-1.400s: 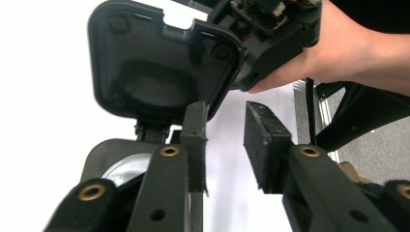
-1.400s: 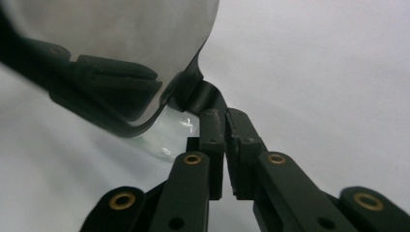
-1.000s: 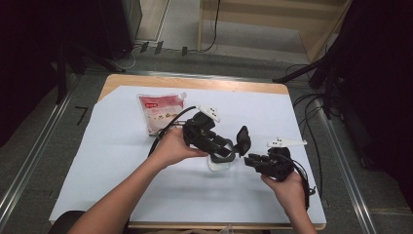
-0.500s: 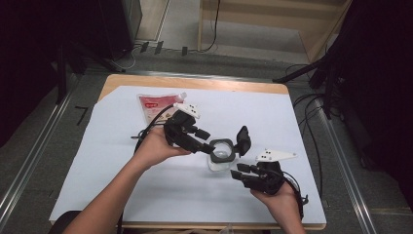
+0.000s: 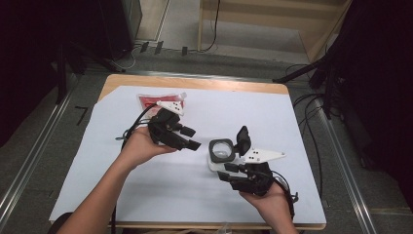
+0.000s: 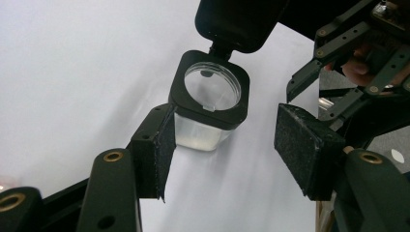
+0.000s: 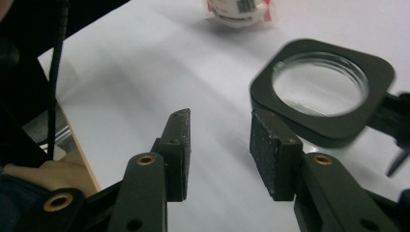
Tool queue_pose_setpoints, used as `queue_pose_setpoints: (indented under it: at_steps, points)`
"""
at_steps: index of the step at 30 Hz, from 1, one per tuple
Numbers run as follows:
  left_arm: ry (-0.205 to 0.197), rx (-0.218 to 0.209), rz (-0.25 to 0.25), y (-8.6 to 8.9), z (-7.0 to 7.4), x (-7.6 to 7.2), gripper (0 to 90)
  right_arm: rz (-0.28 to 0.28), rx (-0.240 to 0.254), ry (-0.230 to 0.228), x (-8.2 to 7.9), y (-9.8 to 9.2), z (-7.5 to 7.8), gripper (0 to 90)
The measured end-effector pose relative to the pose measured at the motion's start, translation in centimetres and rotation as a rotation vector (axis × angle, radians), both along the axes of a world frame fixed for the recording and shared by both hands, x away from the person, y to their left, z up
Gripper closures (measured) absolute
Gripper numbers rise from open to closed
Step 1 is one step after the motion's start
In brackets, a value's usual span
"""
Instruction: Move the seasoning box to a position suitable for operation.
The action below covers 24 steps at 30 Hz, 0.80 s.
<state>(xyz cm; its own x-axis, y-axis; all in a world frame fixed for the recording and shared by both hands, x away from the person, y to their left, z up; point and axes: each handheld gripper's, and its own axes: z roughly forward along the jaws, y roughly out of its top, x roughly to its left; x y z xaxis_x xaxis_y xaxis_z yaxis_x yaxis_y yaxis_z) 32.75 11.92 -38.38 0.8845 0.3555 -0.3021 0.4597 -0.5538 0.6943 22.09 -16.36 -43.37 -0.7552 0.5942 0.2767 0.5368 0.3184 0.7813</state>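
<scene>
A small clear jar [image 5: 220,155] stands just right of the middle of the high view, on the white sheet that covers the table [image 5: 272,109]. It has a black square collar with a round hole on top, and its black flip lid [image 5: 242,138] is swung open and stands up behind it.

It is likely light and hard — see-through plastic with smooth, slippery walls, so it could tip or skid if it gets a push from one side only. The flat clear sides under the collar look like the best place to squeeze. The lid hangs on a thin hinge (a weak spot, I think), so it is better not to pull there.

The left tongs [image 6: 227,154] have just been opening. Their rough black pads stand apart, with the jar just beyond them and nothing squeezed. The right tongs [image 7: 220,154] have also just been opening; they stand apart and hold nothing, with the collar close by at the right of that view.

A crinkly red and white packet [image 5: 158,102] lies well apart, toward the upper left of the sheet.
</scene>
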Motion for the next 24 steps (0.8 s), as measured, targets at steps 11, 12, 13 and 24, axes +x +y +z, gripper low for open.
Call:
queue_pose_setpoints:
  at_steps: [11, 12, 13, 24]
  points:
    - [-0.011, -0.018, 0.076, 3.4, 0.6, 0.1, 43.2, 0.042, -0.029, 0.011, 2.2, 2.9, 0.5, 55.5]
    - [-0.01, -0.014, 0.083, 3.7, 0.6, 0.0, 43.3, 0.042, -0.031, 0.012, 2.3, 3.0, 0.6, 54.7]
    - [-0.017, -0.011, 0.093, 3.9, 0.6, -0.1, 43.4, 0.044, -0.032, 0.003, 2.5, 3.2, 0.6, 54.7]
    - [-0.022, -0.011, 0.118, 5.9, 0.7, -0.4, 43.5, 0.096, -0.07, -0.008, 3.8, 5.6, 0.3, 55.3]
